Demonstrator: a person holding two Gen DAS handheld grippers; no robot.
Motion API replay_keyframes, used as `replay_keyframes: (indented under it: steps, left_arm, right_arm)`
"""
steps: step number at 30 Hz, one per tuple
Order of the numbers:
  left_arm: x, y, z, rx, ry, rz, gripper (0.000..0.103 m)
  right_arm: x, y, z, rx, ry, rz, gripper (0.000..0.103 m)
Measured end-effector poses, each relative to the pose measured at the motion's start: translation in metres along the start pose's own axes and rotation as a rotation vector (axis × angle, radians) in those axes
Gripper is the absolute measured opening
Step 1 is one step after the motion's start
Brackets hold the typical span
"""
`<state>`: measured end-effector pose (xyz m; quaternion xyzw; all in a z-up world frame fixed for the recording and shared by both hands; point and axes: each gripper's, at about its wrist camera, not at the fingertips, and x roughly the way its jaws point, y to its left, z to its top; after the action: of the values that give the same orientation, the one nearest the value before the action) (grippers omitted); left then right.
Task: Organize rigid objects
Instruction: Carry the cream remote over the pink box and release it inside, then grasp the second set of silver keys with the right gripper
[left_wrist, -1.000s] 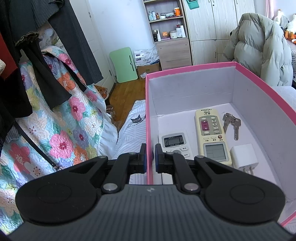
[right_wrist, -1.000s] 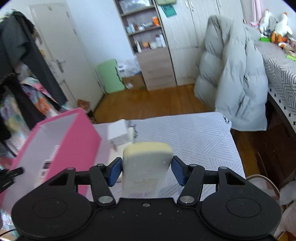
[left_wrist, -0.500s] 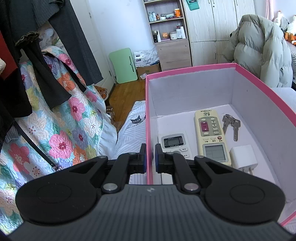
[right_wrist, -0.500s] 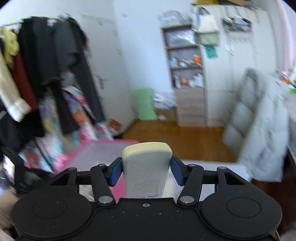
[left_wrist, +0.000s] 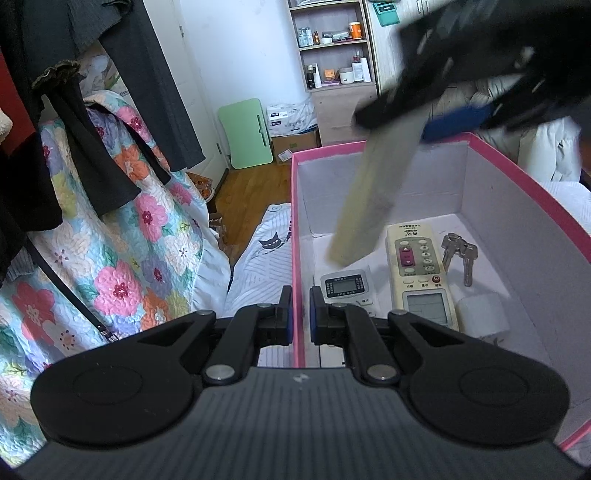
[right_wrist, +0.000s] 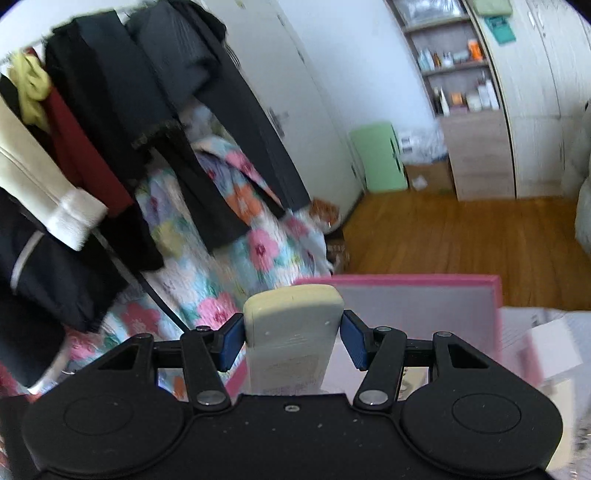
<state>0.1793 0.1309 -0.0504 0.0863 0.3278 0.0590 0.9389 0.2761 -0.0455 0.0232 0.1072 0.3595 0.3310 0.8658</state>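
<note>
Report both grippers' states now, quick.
Left gripper: closed on the pink box's wall.
Right gripper: closed on a cream remote, over the box.

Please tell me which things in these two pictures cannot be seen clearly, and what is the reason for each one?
- Held remote, left wrist view: motion blur hides its buttons; the right gripper covers its upper end.
- Small remote in the pink box, left wrist view: its near end is behind the left gripper.
- White charger: partly blurred, prongs unclear.
- Box contents, right wrist view: hidden behind the gripper body and smeared.
</note>
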Motion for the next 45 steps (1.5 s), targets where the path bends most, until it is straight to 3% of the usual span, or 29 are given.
replay_keyframes:
  steps: [5, 7, 9, 13, 16, 20, 22, 24, 26, 27, 31, 35, 38, 42, 45]
  left_arm:
    - [-0.001, -0.002, 0.0, 0.014, -0.006, 0.002, 0.007]
    - [-0.001, -0.003, 0.0, 0.016, -0.006, 0.002, 0.007]
    - [-0.002, -0.003, 0.0, 0.014, -0.007, 0.0, 0.007]
    - [-0.003, -0.002, 0.0, 0.008, -0.008, 0.0, 0.007]
    - [-0.003, -0.001, 0.0, 0.008, -0.007, -0.002, 0.007]
    - [-0.001, 0.002, 0.0, 0.007, -0.003, -0.002, 0.007]
    - [-0.001, 0.002, 0.0, 0.004, -0.003, -0.007, 0.007]
    - [-0.001, 0.002, 0.001, 0.006, -0.003, -0.004, 0.007]
    - [-0.001, 0.002, 0.001, 0.004, -0.005, -0.01, 0.007]
    - [0.0, 0.002, 0.001, 0.008, -0.003, -0.004, 0.007]
    - [0.0, 0.005, 0.0, -0.007, -0.001, -0.022, 0.007]
    - [0.001, 0.006, 0.0, -0.005, -0.002, -0.019, 0.007]
    - [0.001, 0.005, 0.0, -0.002, -0.002, -0.017, 0.007]
    - [0.001, 0.004, 0.0, -0.001, -0.002, -0.016, 0.007]
    - [0.001, 0.004, 0.0, 0.001, -0.002, -0.014, 0.007]
  right_arm:
    - [-0.006, -0.002, -0.032, -0.073, 0.156, -0.042, 0.057]
    - [-0.013, -0.005, -0.039, -0.08, 0.21, -0.036, 0.034]
    - [-0.012, -0.013, -0.04, -0.047, 0.272, 0.002, 0.028]
    - [-0.01, -0.02, -0.044, 0.026, 0.287, 0.036, 0.028]
    - [0.0, -0.03, -0.038, 0.176, 0.302, 0.156, 0.019]
    - [0.004, -0.028, -0.037, 0.18, 0.286, 0.155, 0.019]
    - [0.008, -0.034, -0.034, 0.198, 0.293, 0.13, 0.022]
    - [0.012, -0.03, -0.031, 0.112, 0.298, -0.001, 0.037]
    - [0.01, -0.02, -0.032, 0.023, 0.284, -0.052, 0.042]
    - [0.004, -0.015, -0.032, -0.006, 0.258, -0.072, 0.052]
    - [-0.035, -0.008, -0.033, -0.101, 0.094, -0.113, 0.069]
    - [-0.083, -0.029, -0.032, -0.052, -0.05, -0.122, 0.07]
    - [-0.119, -0.054, -0.042, -0.045, -0.137, -0.198, 0.07]
    - [-0.133, -0.09, -0.063, -0.069, -0.063, -0.363, 0.069]
    - [-0.131, -0.11, -0.079, -0.054, 0.005, -0.435, 0.065]
